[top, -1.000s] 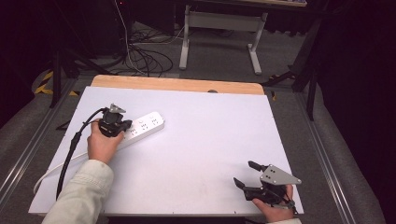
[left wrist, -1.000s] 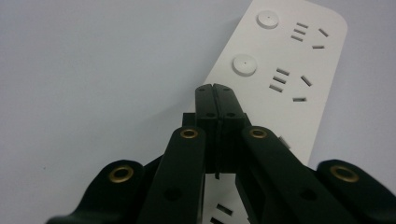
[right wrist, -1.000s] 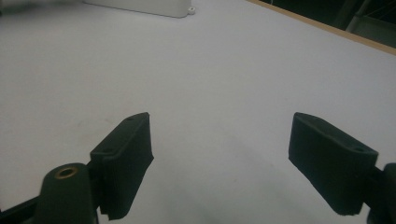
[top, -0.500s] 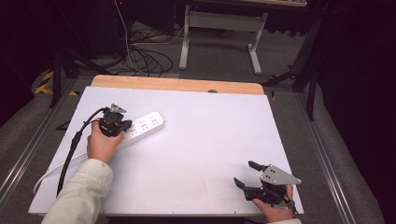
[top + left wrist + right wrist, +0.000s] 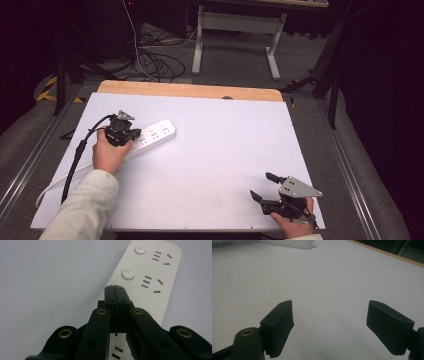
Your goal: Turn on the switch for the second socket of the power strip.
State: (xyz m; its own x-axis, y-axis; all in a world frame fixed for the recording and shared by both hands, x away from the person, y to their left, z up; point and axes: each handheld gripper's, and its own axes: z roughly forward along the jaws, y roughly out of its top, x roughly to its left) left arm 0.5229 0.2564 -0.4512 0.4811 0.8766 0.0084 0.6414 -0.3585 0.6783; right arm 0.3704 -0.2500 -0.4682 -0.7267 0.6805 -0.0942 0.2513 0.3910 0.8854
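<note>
L gripper (image 5: 115,288) jaws pressed together, tip over white plastic power strip (image 5: 150,272); nothing pinched. R gripper (image 5: 329,325) spread, idle; work barely begun.

place: lab/studio | cues: dark room, white table (image 5: 225,150), floor cables (image 5: 150,60), metal stand (image 5: 235,30)

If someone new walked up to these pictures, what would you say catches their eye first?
Most likely the white power strip at the left of the white table, with the left gripper over it, jaws closed together above its sockets. Next, the right gripper near the table's front right corner, jaws wide apart with nothing between them, over bare tabletop. Behind the table, tangled cables lie on the dark floor.
</note>
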